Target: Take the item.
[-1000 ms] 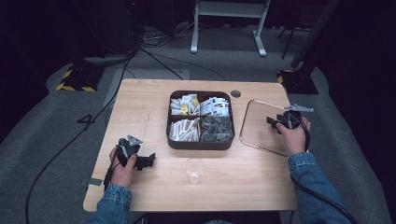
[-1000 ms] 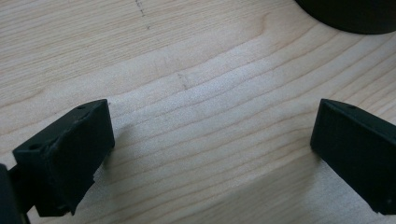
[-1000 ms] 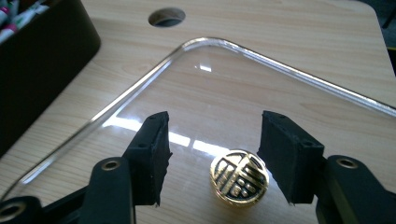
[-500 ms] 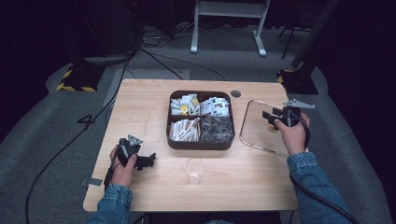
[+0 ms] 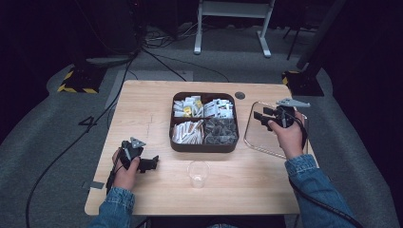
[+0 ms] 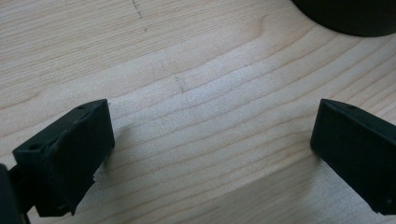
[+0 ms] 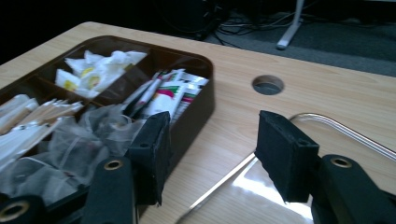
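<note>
Pale wood grain runs under the left gripper [image 5: 151,164], which rests low on the table [image 5: 142,109] at about eight o'clock from the compartment box [image 5: 204,145]; its jaws stand wide apart with nothing but bare board between them, and it has not shifted over the past second. Just past it, at six o'clock from the box, a clear plastic cup [image 5: 198,174] stands upright and empty.

The dark brown box sits mid-table, four compartments: wrapped sachets [image 7: 95,74] at the far left, printed packets [image 7: 163,93] at the far right, paper sticks [image 7: 28,116] near left, and crinkly clear-wrapped bags [image 7: 88,135] near right.

The change is on the right. The right gripper [image 5: 261,117], at three o'clock from the box, has lifted off the clear lid [image 5: 266,142] lying flat there and swung toward the box. Its jaws are released and empty; the gap has narrowed only slightly. In the right gripper view they point across the box's near corner at the clear-wrapped bags, with the lid's rim [image 7: 336,130] below and to the right.

I'd judge the lid is done with, and the hand is now heading in to pick something from the box, likely for the cup.
</note>
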`<state>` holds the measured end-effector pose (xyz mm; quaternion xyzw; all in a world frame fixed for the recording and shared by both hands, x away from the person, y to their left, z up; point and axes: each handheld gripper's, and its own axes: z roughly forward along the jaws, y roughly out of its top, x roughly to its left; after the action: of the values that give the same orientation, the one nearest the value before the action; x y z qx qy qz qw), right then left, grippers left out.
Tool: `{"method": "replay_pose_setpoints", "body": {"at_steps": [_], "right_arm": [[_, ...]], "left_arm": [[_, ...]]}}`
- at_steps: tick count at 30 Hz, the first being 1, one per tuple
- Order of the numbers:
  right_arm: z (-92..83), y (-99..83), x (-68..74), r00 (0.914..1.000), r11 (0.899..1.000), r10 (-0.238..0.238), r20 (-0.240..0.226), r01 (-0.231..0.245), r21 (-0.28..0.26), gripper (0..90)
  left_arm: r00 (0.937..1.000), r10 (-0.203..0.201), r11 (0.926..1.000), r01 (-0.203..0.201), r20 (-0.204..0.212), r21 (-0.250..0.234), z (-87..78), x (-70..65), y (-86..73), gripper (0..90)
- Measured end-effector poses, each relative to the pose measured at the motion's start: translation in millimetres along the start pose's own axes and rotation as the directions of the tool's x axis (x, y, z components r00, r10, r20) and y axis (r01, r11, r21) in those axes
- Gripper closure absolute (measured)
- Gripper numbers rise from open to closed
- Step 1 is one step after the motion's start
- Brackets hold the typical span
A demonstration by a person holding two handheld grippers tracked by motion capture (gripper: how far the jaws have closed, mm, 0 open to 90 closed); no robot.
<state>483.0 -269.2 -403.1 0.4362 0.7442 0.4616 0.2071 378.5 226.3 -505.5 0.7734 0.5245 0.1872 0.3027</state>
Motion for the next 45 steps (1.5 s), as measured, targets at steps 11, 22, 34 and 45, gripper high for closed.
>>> {"method": "replay_pose_setpoints", "body": {"at_steps": [11, 22, 34, 45], "right_arm": [[16.1, 8.2, 39.9, 0.9924, 0.997, -0.067, -0.103, 0.071, 0.038, 47.5], [44.6, 2.7, 70.8, 0.9746, 0.986, -0.107, -0.196, 0.130, 0.107, 48.3], [71.4, -9.2, 90.8, 0.9600, 0.970, -0.128, -0.249, 0.173, 0.170, 47.4], [87.2, -18.8, 96.2, 0.9552, 0.953, -0.144, -0.259, 0.204, 0.222, 56.5]], "left_arm": [[1.0000, -0.001, 1.0000, 0.001, 0.001, 0.000, -0.1, -0.1, -0.2, 0.0], [1.0000, 0.001, 1.0000, -0.001, 0.001, -0.001, 0.0, -0.1, -0.2, 0.0], [1.0000, -0.001, 1.0000, 0.001, 0.002, 0.000, -0.1, -0.2, -0.2, 0.0], [1.0000, -0.001, 1.0000, 0.001, 0.002, 0.000, -0.1, -0.1, -0.2, 0.0]]}}
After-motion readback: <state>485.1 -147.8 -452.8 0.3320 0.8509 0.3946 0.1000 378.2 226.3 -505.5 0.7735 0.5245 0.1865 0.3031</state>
